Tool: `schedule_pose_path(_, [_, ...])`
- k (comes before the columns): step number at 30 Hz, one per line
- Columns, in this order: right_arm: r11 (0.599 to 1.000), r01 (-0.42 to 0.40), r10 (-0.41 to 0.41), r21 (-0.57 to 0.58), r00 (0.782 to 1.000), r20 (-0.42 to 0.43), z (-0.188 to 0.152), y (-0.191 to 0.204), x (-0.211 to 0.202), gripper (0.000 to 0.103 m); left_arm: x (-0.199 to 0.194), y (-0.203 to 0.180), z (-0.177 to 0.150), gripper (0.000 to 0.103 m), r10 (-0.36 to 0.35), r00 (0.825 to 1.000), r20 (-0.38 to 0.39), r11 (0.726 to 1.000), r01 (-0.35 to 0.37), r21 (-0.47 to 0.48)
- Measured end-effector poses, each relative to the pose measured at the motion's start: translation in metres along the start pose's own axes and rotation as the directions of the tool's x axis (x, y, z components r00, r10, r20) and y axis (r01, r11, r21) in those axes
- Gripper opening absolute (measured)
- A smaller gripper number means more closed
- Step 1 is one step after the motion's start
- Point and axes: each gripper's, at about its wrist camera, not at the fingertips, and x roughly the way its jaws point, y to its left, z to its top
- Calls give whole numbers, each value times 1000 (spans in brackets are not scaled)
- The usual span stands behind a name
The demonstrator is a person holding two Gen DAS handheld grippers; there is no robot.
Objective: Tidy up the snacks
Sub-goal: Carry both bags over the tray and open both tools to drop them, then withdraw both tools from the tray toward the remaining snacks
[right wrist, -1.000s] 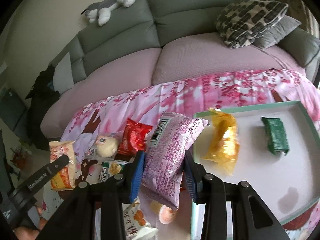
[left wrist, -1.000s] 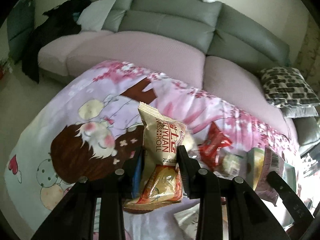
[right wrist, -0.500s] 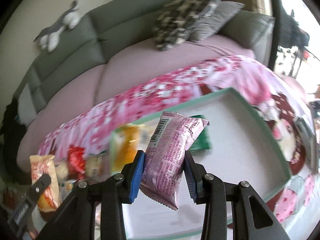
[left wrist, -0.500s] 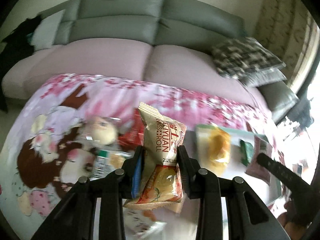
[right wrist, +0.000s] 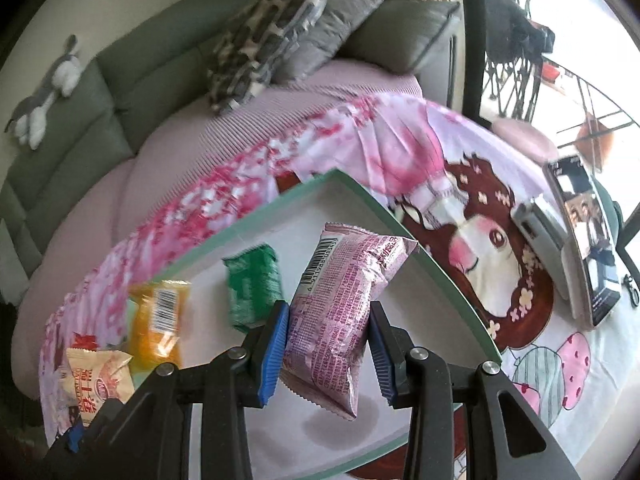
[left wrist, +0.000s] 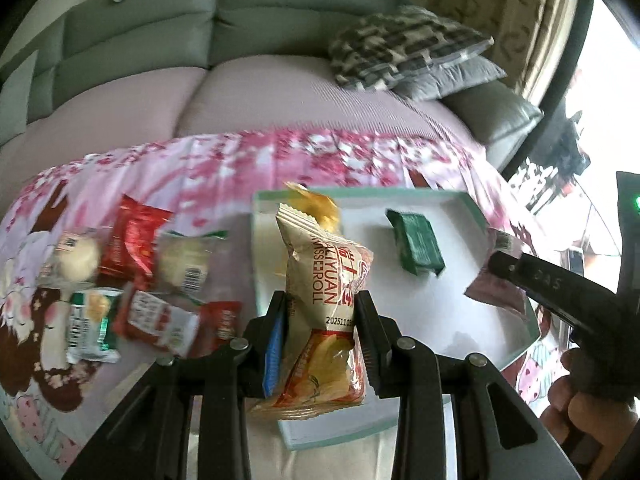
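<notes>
We hold two packets at once. The cream-and-orange foil Swiss roll packet (left wrist: 326, 320) sits clamped across its middle in the left claw (left wrist: 320, 340), upright, above the near left part of the shallow white tray with a mint-green rim (left wrist: 360, 196). The pink crinkled-film snack packet (right wrist: 344, 308) is pinched at mid-body in the right claw (right wrist: 326, 344), hanging over the tray's white floor near its right rim. Both packets look light, puffed with air and soft; the film is probably slippery, so a grip across the waist, as now, seems sounder than one on the crimped end seals, and a hard squeeze could crush the cake inside. In the tray lie a green foil-wrapped block (right wrist: 252, 292) and an orange translucent packet (right wrist: 158, 320), well apart from each other. Left of the tray, on the pink cherry-blossom cartoon cloth (left wrist: 192, 164) covering the worktop, a loose cluster waits: a red foil packet (left wrist: 134, 240), clear-wrapped round buns (left wrist: 182, 260) and a green-and-white packet (left wrist: 90, 324), several touching. We judge the task partly done; the next step is probably releasing both packets onto bare tray floor.
</notes>
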Motion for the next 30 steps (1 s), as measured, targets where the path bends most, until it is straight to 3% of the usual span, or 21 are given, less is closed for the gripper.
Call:
schedule_pose_path(5, [1000, 9, -9, 4, 998, -64, -6, -3, 22, 42, 26, -14, -8, 36, -17, 998, -68, 1000, 19, 24])
schedule_pose_path(13, [1000, 8, -8, -1, 997, -78, -6, -1, 27, 43, 55, -27, -20, 36, -4, 989, -149, 998, 12, 54])
schedule_pose_path(22, [1000, 20, -20, 0, 996, -88, -6, 0, 29, 44, 61, -23, -20, 37, -13, 987, -161, 999, 19, 32])
schedule_pose_path(26, [1000, 11, -9, 17, 996, -86, -5, -1, 27, 65, 59, -21, -19, 45, 9, 985, -171, 999, -3, 31])
schedule_pose_path(30, [1000, 9, -8, 16, 997, -82, -4, -1, 23, 67, 54, -17, -16, 52, 16, 986, -164, 1000, -13, 22])
